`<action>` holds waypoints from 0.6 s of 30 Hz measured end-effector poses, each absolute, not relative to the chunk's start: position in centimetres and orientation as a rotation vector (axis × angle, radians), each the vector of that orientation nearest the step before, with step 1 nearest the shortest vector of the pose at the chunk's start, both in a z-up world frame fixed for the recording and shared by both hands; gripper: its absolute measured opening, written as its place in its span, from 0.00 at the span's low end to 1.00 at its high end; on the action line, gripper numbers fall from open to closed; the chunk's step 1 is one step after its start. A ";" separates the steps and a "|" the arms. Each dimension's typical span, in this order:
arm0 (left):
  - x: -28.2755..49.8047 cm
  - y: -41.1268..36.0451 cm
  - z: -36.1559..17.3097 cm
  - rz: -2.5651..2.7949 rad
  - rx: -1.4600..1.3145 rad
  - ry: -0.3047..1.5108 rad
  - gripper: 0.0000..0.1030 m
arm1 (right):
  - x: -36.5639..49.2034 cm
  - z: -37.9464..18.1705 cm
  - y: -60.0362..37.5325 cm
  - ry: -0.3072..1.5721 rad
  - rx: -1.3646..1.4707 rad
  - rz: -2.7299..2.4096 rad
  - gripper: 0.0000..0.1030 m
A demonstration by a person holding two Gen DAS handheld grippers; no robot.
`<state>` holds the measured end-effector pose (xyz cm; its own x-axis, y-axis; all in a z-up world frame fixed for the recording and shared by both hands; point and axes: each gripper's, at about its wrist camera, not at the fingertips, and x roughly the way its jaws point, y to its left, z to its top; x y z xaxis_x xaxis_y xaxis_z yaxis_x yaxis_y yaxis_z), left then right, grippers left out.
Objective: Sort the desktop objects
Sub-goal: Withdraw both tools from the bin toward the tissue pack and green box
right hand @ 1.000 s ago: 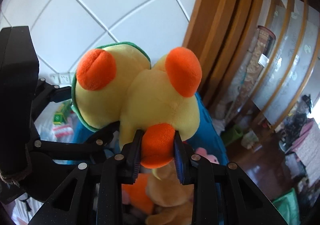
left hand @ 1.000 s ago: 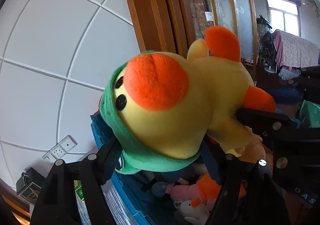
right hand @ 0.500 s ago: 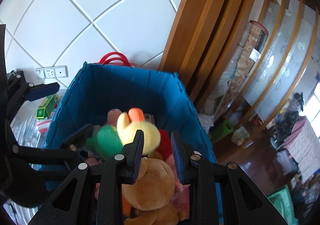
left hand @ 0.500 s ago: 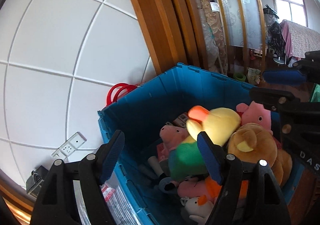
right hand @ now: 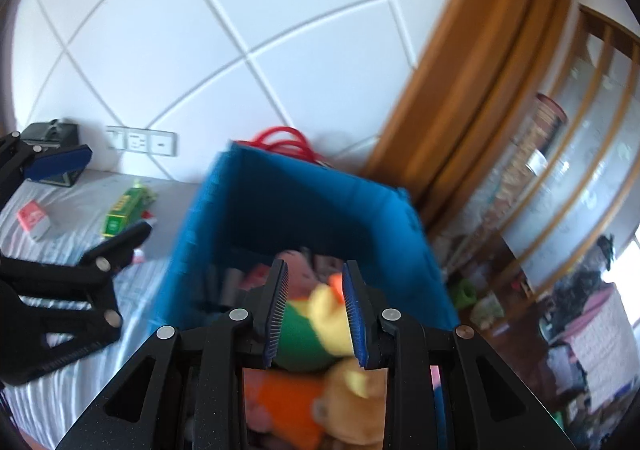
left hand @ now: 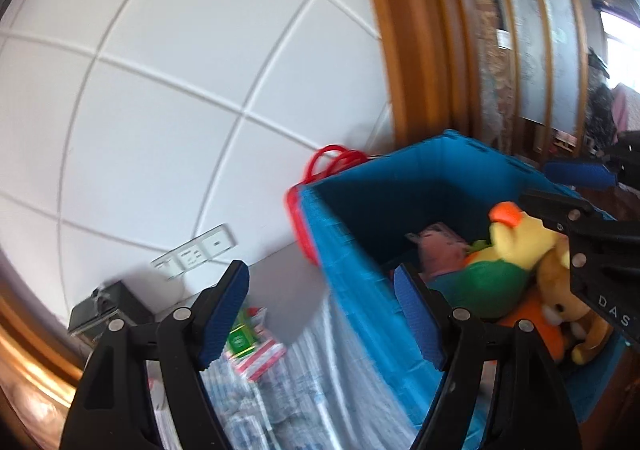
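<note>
The yellow duck plush with a green hood (left hand: 508,258) lies in the blue bin (left hand: 360,250) on top of other plush toys; it also shows in the right wrist view (right hand: 316,322). My left gripper (left hand: 320,314) is open and empty, to the left of the bin over the striped cloth. My right gripper (right hand: 316,314) is open and empty, above the bin (right hand: 304,209) with the duck seen between its jaws. The right gripper's fingers (left hand: 576,173) show in the left wrist view at the right.
A brown bear plush (left hand: 568,290) and a pink plush (left hand: 436,250) lie in the bin. A green box (right hand: 124,209), a pink box (right hand: 34,219) and a dark box (right hand: 50,131) lie on the striped cloth. Red handles (right hand: 284,139) and a wall socket (right hand: 142,141) are behind.
Both grippers let go of the duck plush, which dropped into the blue bin. Both grippers have since swung left and back, away from the bin.
</note>
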<state>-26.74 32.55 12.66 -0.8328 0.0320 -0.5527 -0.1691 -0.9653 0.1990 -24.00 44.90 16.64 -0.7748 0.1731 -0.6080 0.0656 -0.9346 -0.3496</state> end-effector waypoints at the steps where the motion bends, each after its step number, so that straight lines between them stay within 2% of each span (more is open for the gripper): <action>1: -26.8 30.8 12.6 2.908 -0.879 0.348 0.73 | -24.3 16.6 43.3 -0.568 -1.040 2.870 0.27; 9: -27.1 15.3 9.9 3.065 -1.106 0.158 0.73 | -26.7 14.9 32.3 -0.641 -1.133 2.978 0.29; 11: -27.3 11.4 8.3 3.091 -1.202 0.150 0.73 | -27.7 14.0 29.7 -0.615 -1.169 3.016 0.44; 13: -27.3 7.3 6.1 3.112 -1.319 0.158 0.73 | -28.9 12.6 27.2 -0.593 -1.212 3.035 0.87; 14: -27.4 5.2 5.1 3.121 -1.374 0.156 0.73 | -29.4 12.0 26.2 -0.592 -1.227 3.040 0.90; 18: -27.5 -2.3 0.9 3.119 -1.555 0.046 0.73 | -31.9 8.7 22.0 -0.612 -1.330 3.036 0.92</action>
